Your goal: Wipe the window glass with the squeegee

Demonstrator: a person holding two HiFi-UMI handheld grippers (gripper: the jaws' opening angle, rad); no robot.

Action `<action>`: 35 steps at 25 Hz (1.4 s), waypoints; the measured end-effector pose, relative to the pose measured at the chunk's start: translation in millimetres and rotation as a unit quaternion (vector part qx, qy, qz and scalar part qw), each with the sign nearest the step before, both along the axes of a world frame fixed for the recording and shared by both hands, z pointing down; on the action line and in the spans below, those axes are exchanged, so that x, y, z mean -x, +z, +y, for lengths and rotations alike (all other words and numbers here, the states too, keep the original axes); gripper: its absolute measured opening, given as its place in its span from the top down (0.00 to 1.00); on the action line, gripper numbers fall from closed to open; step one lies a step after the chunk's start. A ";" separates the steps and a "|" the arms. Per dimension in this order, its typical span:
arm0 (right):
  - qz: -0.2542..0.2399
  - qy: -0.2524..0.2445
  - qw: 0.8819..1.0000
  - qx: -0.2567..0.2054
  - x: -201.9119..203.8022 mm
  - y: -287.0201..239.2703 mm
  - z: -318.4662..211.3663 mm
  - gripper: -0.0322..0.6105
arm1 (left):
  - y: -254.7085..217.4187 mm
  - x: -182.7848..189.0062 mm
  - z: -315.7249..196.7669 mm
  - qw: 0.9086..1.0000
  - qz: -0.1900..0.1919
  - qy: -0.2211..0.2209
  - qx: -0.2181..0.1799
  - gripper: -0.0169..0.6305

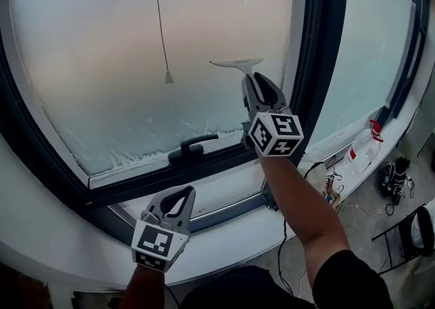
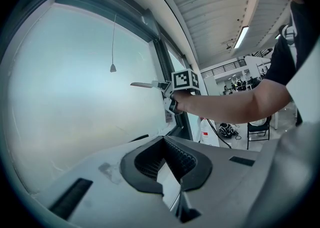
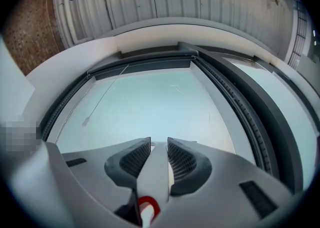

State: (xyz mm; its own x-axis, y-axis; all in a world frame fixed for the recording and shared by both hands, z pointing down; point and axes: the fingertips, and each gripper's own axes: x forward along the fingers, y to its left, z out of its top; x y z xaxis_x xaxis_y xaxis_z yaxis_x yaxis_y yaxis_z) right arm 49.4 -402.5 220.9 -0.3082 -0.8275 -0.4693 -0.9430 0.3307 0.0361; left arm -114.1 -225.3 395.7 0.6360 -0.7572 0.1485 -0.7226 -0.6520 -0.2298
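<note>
Window glass [image 1: 136, 63] fills the scene, hazy and streaked along its bottom edge, which is likely why the squeegee [image 1: 238, 64] is raised to mid-pane near the right frame [image 1: 319, 63], blade level across. Whether its rubber edge actually meets the pane is hard to tell. Right gripper [image 1: 253, 83] has its jaws clamped on the white handle [image 3: 152, 172], pointing it up at the glass for a steady pull. Left gripper [image 1: 180, 195] hangs low by the sill [image 1: 224, 195], jaws closed together on nothing.
</note>
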 end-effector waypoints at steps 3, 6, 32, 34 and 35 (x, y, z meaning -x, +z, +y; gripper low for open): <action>-0.003 -0.001 1.000 0.018 -4.0 23.5 -1.2 0.81 | -0.6 -3.2 -0.1 1.000 -0.001 -0.004 -0.001 0.97; 0.003 -0.003 1.000 0.029 -6.7 42.2 -1.5 0.81 | -1.8 -8.2 -1.3 1.000 0.000 -0.009 -0.001 0.97; 0.026 -0.068 0.989 0.128 -18.7 166.9 -7.1 0.81 | 19.4 -72.3 15.1 0.996 -0.010 -0.082 0.038 0.97; 0.030 -0.072 0.988 0.130 -19.5 176.1 -8.0 0.81 | 24.7 -74.5 18.8 0.995 -0.013 -0.089 0.040 0.97; 0.031 -0.074 0.988 0.131 -19.8 180.2 -8.4 0.81 | 28.2 -76.0 21.0 0.995 -0.016 -0.091 0.043 0.97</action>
